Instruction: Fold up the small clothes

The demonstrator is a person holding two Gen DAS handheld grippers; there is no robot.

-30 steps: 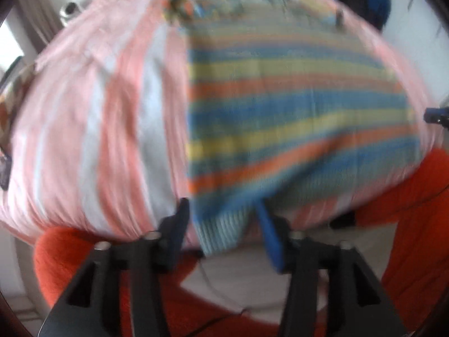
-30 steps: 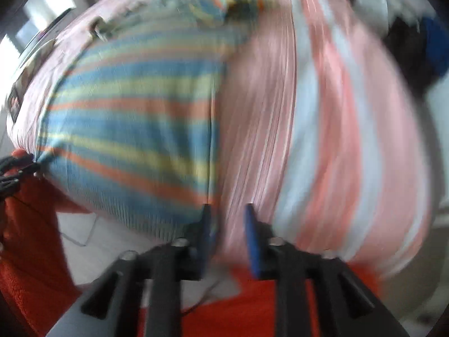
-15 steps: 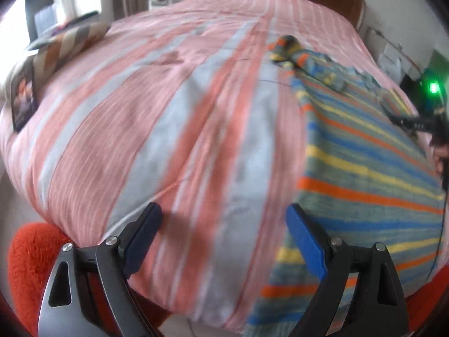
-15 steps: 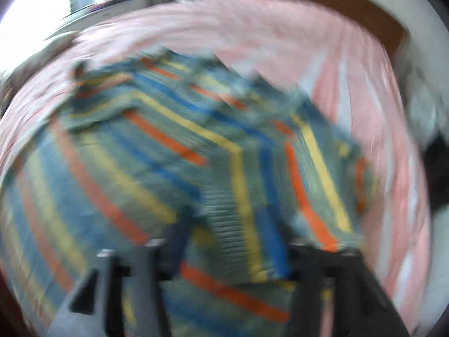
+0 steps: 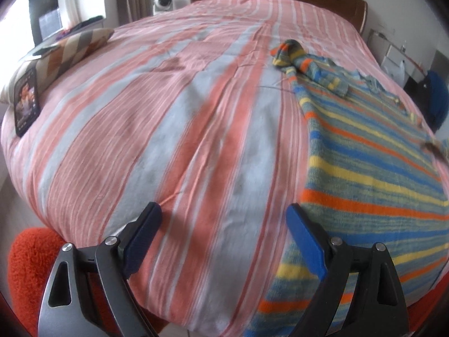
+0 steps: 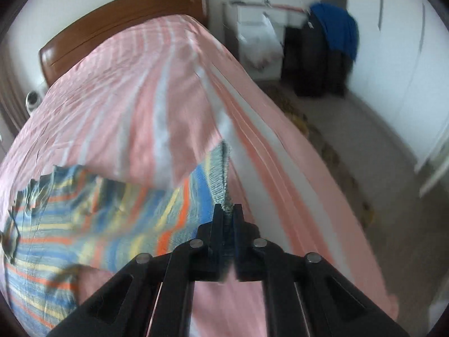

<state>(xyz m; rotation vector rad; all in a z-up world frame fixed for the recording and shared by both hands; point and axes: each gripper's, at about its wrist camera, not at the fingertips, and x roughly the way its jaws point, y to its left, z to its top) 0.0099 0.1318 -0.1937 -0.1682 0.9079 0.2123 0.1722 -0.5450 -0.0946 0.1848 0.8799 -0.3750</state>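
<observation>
Over the pink-striped bedspread (image 5: 174,129), the left gripper (image 5: 221,227) spreads wide with nothing between its jaws, the striped sweater (image 5: 373,168) lying flat just to its right. From the right wrist, the right gripper (image 6: 228,210) is clamped on the sweater's ribbed edge (image 6: 223,179), lifting it off the bedspread.

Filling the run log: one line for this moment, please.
left gripper: open, empty | right gripper: shut on striped knitted sweater hem | pink striped bedspread

The striped sweater (image 6: 92,216) is a coarse ribbed knit, matt; its ribbed hem sits pinched between the right gripper (image 6: 228,210) pads. The bedspread (image 5: 174,129) ahead of the left gripper (image 5: 223,233) is smooth woven cloth, lightly creased. The headboard (image 6: 118,19) beyond is glossy varnished wood. Gripper fingers (image 5: 140,236) carry matt plastic pads on dark frames with bright metal pins.
</observation>
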